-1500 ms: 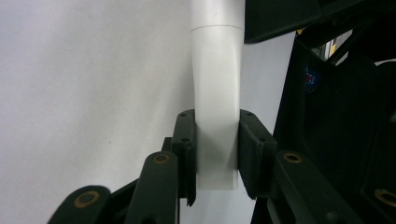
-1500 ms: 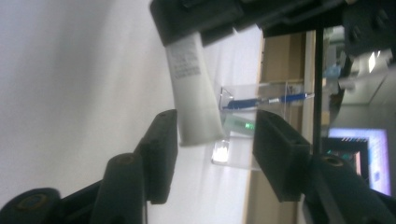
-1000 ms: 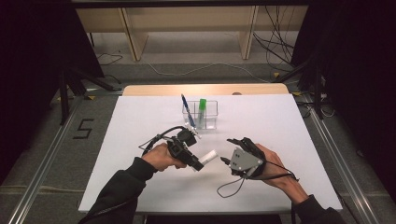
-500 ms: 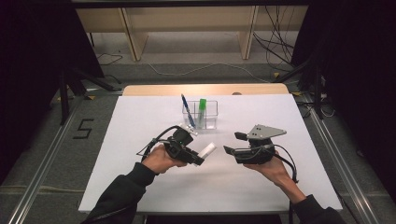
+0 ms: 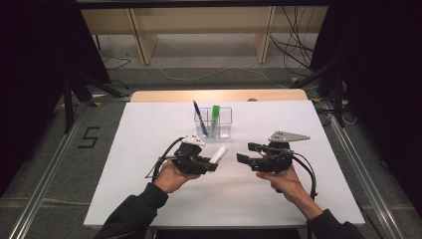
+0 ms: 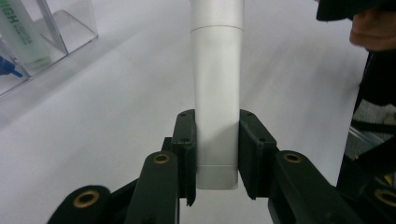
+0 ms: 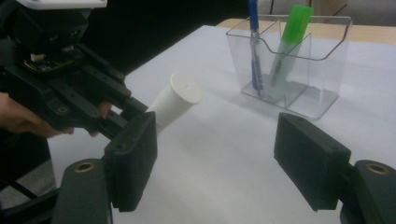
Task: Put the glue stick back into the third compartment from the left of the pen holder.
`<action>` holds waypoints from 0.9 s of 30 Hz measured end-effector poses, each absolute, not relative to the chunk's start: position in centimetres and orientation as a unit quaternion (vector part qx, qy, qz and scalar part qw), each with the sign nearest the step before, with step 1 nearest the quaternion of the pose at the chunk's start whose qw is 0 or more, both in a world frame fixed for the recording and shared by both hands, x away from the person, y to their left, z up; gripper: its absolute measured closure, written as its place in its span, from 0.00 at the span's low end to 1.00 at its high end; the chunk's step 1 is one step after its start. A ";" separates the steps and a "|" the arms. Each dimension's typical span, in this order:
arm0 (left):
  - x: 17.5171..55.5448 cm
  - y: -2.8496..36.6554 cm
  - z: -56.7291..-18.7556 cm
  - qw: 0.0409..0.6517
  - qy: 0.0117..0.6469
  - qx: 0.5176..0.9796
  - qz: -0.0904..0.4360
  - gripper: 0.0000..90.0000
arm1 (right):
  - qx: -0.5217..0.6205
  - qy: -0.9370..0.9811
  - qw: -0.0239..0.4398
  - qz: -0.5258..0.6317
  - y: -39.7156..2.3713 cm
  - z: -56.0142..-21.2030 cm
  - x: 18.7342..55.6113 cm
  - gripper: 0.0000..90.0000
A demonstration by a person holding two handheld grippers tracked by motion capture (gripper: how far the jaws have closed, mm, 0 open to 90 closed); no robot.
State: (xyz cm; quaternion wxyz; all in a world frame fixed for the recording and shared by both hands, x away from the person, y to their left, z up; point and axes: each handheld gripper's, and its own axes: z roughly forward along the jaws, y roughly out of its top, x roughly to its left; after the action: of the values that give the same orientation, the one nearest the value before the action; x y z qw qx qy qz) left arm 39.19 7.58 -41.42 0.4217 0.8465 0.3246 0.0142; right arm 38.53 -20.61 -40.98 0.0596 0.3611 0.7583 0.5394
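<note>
Table: white top (image 5: 149,149), clear organizer (image 5: 213,122) at the back holding a blue pen (image 5: 199,117) and a green marker (image 5: 215,115)
Left gripper (image 5: 211,166): pinches the white tube (image 5: 219,153); its view shows both pads pressing the tube's base
Right gripper (image 5: 246,153): jaws just opened wider, nothing between them; its view shows the tube's round cap

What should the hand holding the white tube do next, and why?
Probably carry the white tube toward the clear holder and tip it upright. The left gripper is shut on it above the table, and the right gripper, whose jaws have just been opening, holds nothing. The holder already has a blue pen and a green marker.
</note>
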 end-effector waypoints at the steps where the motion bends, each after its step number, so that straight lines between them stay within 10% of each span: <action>1: 39.1 7.6 -41.5 0.431 0.328 0.840 0.024 0.79 | 0.359 0.759 0.058 0.540 -20.5 -41.0 38.5 0.34; 27: 37.4 6.2 -42.1 0.516 0.357 0.770 0.119 0.79 | 0.395 0.697 -0.029 0.598 -18.5 -41.0 39.8 0.40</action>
State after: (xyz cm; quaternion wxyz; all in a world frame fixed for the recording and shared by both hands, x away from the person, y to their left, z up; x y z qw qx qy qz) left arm 37.42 6.17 -42.10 0.5156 0.7699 0.3568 0.1186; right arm 39.79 -18.49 -41.02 -0.0293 0.3945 0.6971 0.5980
